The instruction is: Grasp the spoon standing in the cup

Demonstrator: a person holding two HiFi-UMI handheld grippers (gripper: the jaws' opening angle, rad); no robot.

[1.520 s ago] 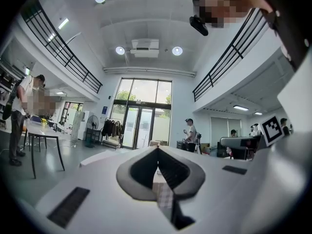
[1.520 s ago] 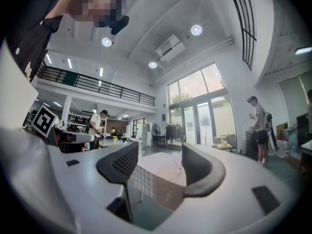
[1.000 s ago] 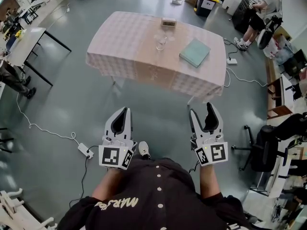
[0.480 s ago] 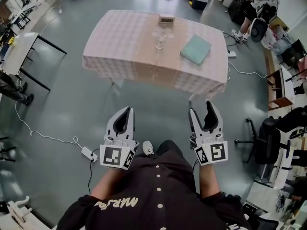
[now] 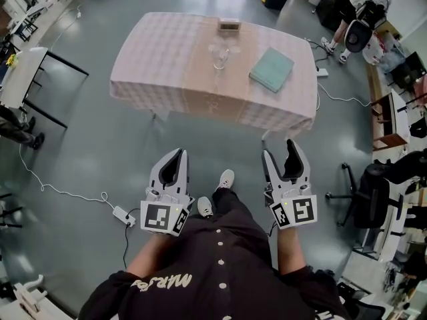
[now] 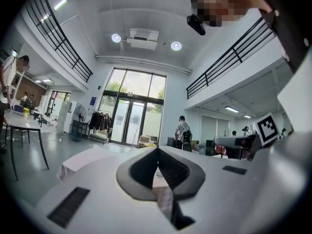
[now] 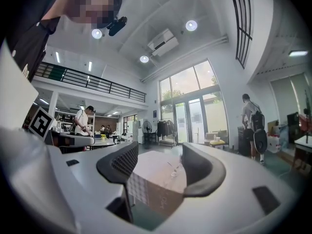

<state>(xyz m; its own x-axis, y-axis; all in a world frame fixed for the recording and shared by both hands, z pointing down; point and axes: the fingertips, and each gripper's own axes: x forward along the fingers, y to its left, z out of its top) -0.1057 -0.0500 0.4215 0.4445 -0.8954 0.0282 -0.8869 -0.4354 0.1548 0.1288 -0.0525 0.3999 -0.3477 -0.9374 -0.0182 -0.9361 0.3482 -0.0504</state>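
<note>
You held both grippers low in front of your body, side by side and well apart, each pointing toward the far side. Your left gripper (image 5: 175, 157) had its jaws together, with the tips meeting. Your right gripper (image 5: 281, 153) had its jaws spread apart. On each one the marker cube (image 5: 161, 217) sat at the near end with a marker facing up, just ahead of your forearms (image 5: 150, 257). Both forearms reached out evenly from your dark shirt (image 5: 220, 272). Your shoes (image 5: 225, 179) showed between the two grippers, the right one farther forward.
</note>
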